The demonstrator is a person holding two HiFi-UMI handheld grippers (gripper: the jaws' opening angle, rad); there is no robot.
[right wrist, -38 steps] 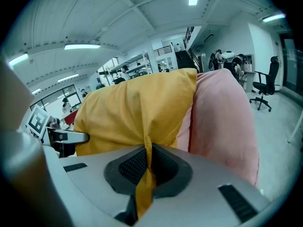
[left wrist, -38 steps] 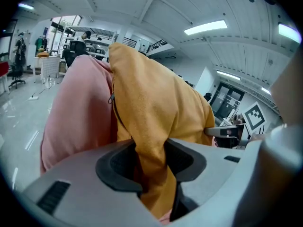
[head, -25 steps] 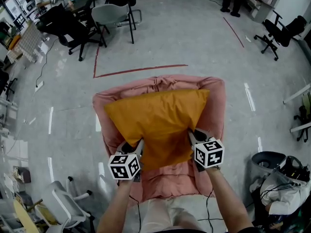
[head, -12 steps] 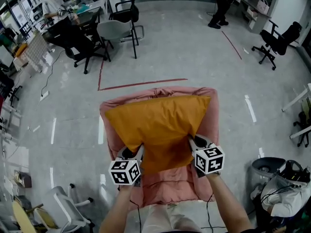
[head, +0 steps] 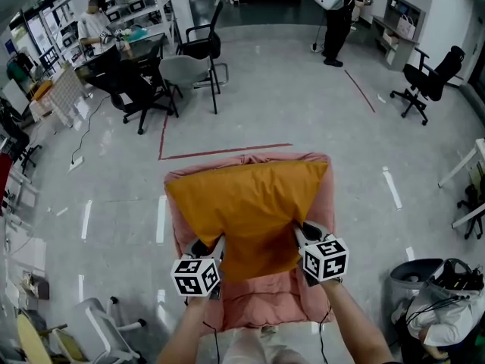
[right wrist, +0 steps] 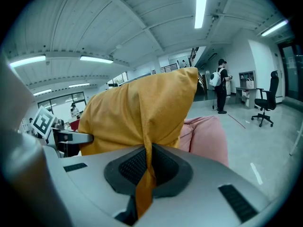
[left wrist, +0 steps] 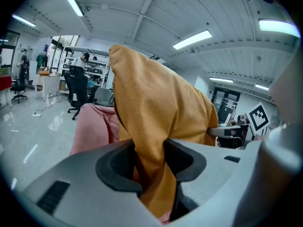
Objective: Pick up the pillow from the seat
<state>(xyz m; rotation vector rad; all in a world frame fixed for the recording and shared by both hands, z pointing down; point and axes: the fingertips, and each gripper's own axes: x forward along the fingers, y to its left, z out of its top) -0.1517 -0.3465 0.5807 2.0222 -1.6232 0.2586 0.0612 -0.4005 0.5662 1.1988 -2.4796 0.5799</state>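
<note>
An orange pillow hangs lifted above the pink seat, held by its two near corners. My left gripper is shut on the pillow's near left corner; in the left gripper view a thick bunch of orange cloth fills the space between the jaws. My right gripper is shut on the near right corner, and in the right gripper view a thin fold of the pillow is pinched between the pads. The pink seat shows behind the pillow in both gripper views.
Office chairs and a desk stand at the back left, another chair at the back right. A person stands far off. A bin sits at the right. Red tape marks the grey floor.
The pillow stays in both grippers. The view has tilted up, so the pillow and seat sit lower in the frame and more of the room shows.
</note>
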